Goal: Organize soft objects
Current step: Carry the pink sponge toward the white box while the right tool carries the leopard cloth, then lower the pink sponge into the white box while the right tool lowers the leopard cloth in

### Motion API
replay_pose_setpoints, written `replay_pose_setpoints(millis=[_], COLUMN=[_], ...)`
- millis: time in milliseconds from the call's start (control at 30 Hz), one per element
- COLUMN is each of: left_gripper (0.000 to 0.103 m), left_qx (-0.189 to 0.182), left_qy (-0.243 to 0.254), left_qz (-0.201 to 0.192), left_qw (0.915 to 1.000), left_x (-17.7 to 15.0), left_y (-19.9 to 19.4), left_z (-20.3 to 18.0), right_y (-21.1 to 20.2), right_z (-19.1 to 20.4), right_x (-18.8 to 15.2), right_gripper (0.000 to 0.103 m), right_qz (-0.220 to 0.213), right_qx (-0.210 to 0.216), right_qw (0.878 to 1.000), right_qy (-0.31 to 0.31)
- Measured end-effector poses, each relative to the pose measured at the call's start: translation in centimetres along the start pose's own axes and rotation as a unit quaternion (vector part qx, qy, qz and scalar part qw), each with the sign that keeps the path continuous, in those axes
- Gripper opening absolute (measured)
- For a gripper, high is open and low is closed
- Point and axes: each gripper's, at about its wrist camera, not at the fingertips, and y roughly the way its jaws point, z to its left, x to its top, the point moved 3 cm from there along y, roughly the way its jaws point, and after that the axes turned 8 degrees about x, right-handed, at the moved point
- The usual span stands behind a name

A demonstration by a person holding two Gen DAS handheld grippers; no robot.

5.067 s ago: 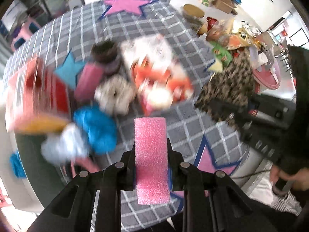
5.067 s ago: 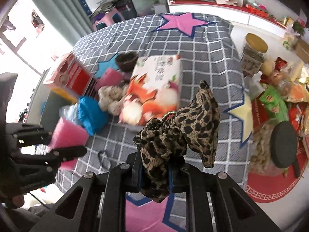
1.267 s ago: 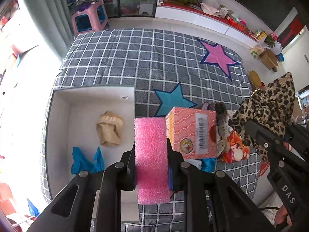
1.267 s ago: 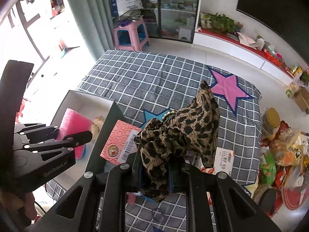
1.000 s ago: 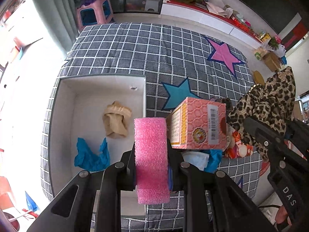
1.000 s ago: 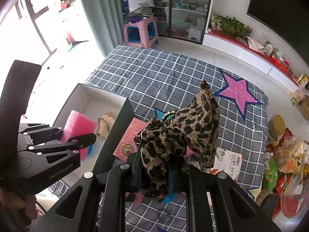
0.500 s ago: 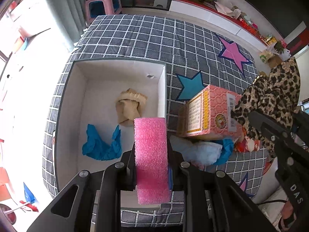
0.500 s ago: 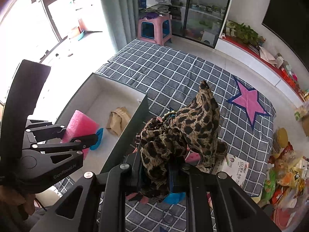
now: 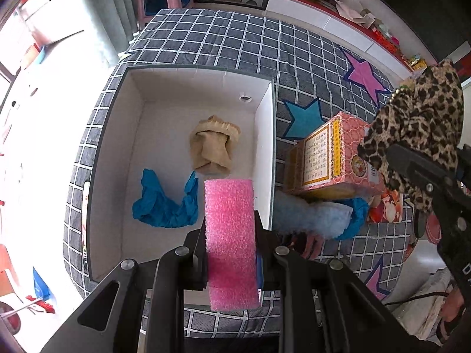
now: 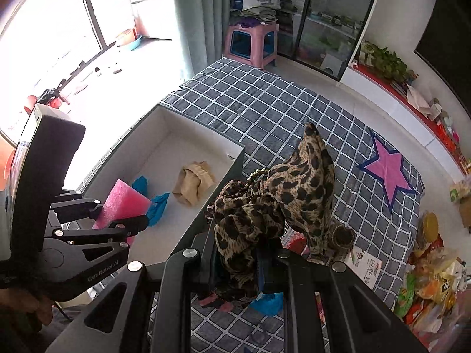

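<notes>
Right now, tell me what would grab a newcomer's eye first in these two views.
The bright pink foam block clamped in the left gripper, hanging over the white box that already holds a blue glove and a tan cloth. Then the leopard-print fabric bunched in the right gripper, above the checked grey cover with its pink star.

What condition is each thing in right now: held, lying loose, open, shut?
Left claw: shut on the pink foam block.
Pink foam block: held above the box's near corner.
Right claw: shut on the leopard-print cloth.
Leopard-print cloth: bunched, held up.
White box: open, no lid on it.
Tan cloth: folded, lying in the box.
Blue glove: crumpled, lying in the box.
Pink carton: closed, tilted on the pile.
</notes>
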Motion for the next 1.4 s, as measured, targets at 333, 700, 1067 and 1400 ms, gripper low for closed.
replay_pose_setpoints(millis=[333,700,1067,1400], left_gripper=[0.024,0.024,0.024,0.024], left_qx=[-0.006,-0.005,-0.008,-0.010], left_qy=[-0.004,-0.005,-0.008,-0.004], left_qz=[0.004,0.013,0.025,0.032], left_qw=[1.0000,0.9999,0.9996,0.9994], left_x=[0.0,0.2,0.7,1.0], left_y=[0.2,1.1,1.9,2.5], left_z=[0.8,1.7,2.8,3.1], right_y=[0.9,2.2,3.6,4.3], right_z=[1.3,2.4,3.1,3.3], right_x=[1.2,3.1,4.8,5.6], right_gripper=[0.020,0.020,0.020,0.020], right_qz=[0.008,0.013,0.019,0.021], right_qx=[-0.002,0.001,0.002,0.002], right_qw=[1.000,1.000,0.999,0.999], right_qy=[-0.018,-0.027,-0.033,-0.035])
